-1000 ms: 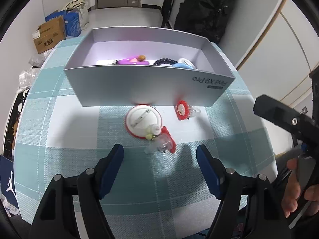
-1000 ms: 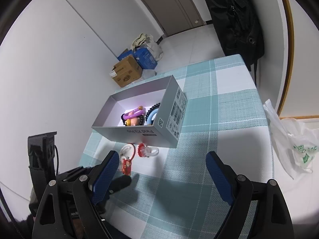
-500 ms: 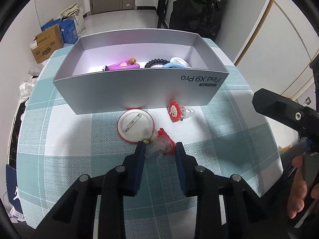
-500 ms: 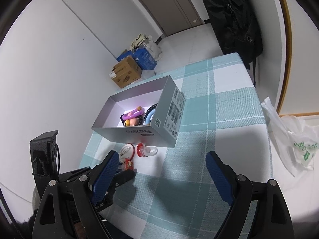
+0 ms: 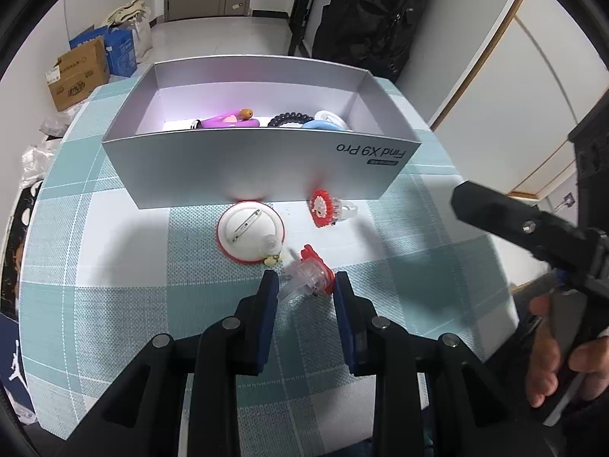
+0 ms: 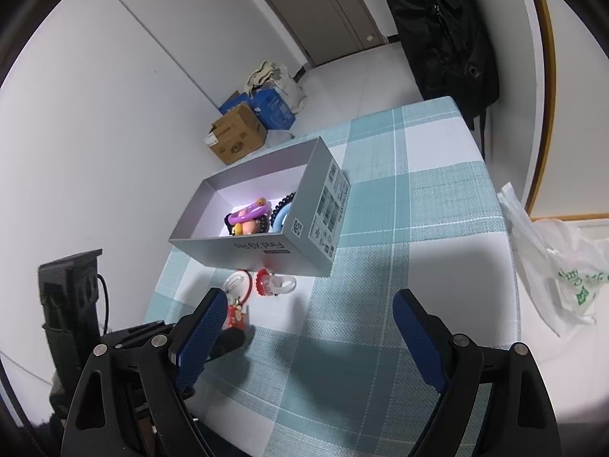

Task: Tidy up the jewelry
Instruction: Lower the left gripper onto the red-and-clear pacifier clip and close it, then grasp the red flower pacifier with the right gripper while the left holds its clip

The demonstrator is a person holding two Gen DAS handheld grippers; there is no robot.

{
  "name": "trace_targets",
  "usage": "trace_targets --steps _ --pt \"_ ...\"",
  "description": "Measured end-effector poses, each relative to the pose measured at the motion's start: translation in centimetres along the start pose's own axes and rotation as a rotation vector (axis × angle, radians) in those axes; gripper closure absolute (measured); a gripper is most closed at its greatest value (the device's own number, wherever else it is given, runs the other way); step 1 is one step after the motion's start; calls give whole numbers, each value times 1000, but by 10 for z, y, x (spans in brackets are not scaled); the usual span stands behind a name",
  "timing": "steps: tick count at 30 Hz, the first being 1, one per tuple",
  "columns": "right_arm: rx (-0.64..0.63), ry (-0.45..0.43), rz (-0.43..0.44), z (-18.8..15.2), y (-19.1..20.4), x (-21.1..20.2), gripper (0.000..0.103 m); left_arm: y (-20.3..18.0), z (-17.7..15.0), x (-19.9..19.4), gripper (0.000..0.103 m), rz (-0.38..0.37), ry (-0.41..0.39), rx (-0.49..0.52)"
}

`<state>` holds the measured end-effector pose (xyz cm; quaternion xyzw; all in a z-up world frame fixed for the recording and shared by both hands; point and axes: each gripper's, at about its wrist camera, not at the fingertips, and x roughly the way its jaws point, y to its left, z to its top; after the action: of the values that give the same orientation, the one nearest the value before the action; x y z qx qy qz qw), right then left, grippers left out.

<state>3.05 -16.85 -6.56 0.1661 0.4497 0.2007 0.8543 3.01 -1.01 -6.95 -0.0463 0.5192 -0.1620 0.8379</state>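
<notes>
Landmark for all positions: the open grey box on the checked tablecloth, its long axis running left to right in the left wrist view. Inside it, against the far wall, lie a purple piece, a dark beaded band and a pale blue ring, in that order. On the cloth just before the box's near wall, left of centre, rests a round white badge, pin side up, red rim showing. To its right, also close to the near wall, sits a red-and-clear ring, red face turned toward the badge, clear band trailing right. Nearer the camera than both lies the red-and-clear clip, its long axis slanted: red end pointing up toward the box, clear end pointing down-left. The left gripper is clenched on this clip, both blue pads against its sides, the clip at cloth level. In the right wrist view the right gripper stands released, fingers wide apart with nothing between them, over bare cloth before the box's right end. A hand grips its handle.
</notes>
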Motion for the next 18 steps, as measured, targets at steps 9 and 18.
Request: trace_targets --steps 9,18 --pt "-10 25 -5 -3 2 7 14 7 0 -12 79 -47 -32 -17" --pt "-47 61 -12 -6 17 29 17 31 8 -32 79 -68 -113 -103"
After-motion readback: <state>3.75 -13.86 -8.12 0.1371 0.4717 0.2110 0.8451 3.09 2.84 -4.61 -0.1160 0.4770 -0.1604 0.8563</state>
